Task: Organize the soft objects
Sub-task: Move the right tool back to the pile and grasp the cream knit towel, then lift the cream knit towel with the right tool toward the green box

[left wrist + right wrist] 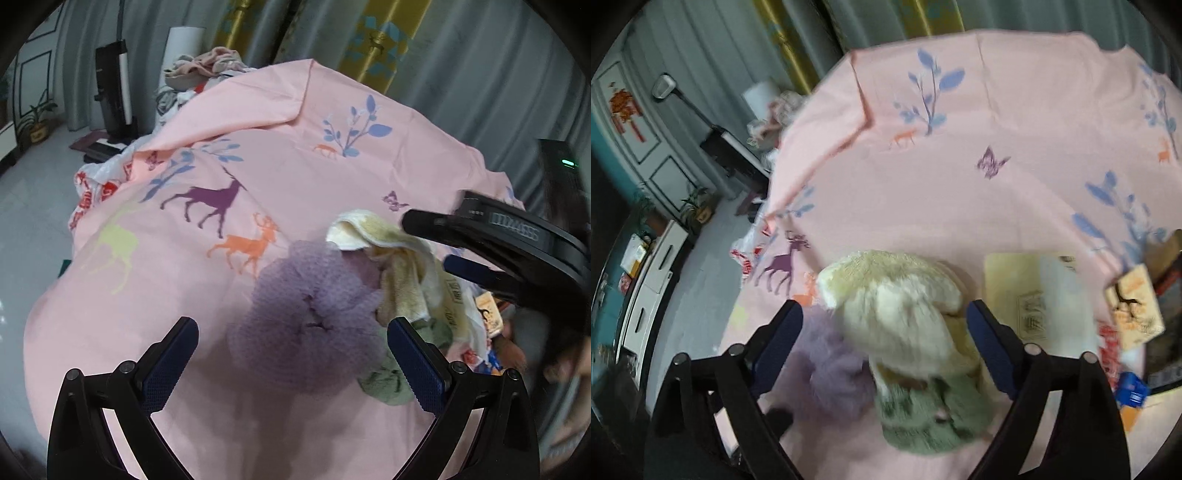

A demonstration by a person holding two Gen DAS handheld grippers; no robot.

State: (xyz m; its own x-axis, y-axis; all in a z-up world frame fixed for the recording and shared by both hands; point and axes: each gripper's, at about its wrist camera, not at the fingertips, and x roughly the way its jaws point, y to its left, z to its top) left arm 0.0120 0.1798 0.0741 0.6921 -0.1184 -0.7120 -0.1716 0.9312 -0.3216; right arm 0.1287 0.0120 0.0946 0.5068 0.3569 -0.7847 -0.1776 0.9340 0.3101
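A: The work surface is shown as a pink sheet (295,155) printed with deer and leaves, spread before grey curtains (461,74). Which step is judged to be in hand?

B: The selection stage. A cluster of soft items is gathered at the near right of the sheet: a purple mesh pouf (306,317), a cream towel (391,254) heaped beside and partly over it, and a green cloth (388,380) tucked under the towel's near edge. Nothing is gripped. The left gripper (291,365) is held spread wide above the pouf, and the right gripper (886,347) is likewise released, its jaws flanking the cream towel without closing on it.

A: What is called for next?

B: In all likelihood one gripper is to be lowered and closed on a single item. Since the three pieces are touching and overlapping, care is needed so that only one is lifted.

A: What else is to be noted?

B: Packets and a card (1134,306) are scattered just right of the heap, with a flat cream packet (1027,288) nearest. A pile of clothes (207,66) lies at the far left edge, beyond it an upright vacuum (114,88). The two grippers are crowded close together over the cluster.
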